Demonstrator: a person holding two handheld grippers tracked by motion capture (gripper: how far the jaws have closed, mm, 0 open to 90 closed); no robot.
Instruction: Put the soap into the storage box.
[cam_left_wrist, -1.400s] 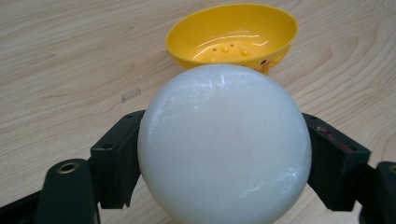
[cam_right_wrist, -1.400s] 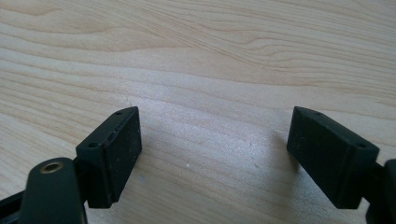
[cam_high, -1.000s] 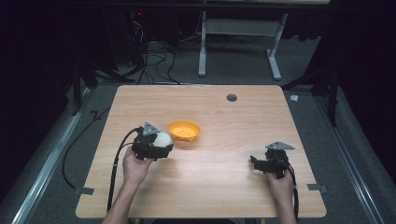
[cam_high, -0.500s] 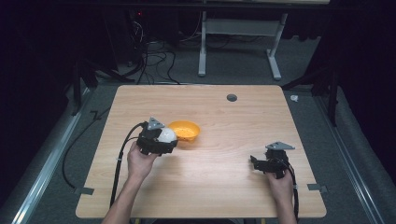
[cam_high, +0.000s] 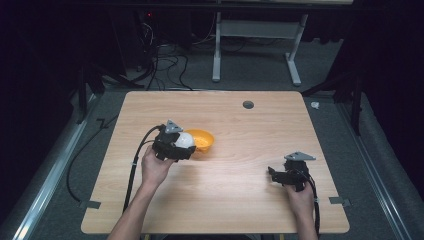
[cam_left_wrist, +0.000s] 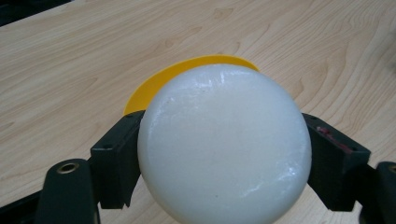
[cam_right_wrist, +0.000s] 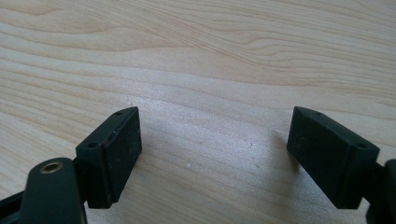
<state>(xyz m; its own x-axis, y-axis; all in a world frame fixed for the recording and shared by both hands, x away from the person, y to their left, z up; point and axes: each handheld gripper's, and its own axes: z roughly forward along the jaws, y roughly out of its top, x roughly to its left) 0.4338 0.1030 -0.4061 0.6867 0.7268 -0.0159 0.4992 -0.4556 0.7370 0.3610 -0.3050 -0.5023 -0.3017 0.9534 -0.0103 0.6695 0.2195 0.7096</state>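
White smooth ball (cam_left_wrist: 224, 144), round and slightly glossy, is clamped between the two black jaws of the left tool (cam_high: 176, 145), which a hand holds over the left half of the light wooden tabletop (cam_high: 240, 200). Just behind the ball, an orange shallow plastic bowl (cam_high: 202, 140) rests on the tabletop, its rim showing past the ball in the left gripper view. Well apart, near the right front of the tabletop, the right tool (cam_right_wrist: 215, 149) is held low over bare wood with its jaws spread wide and nothing between them.
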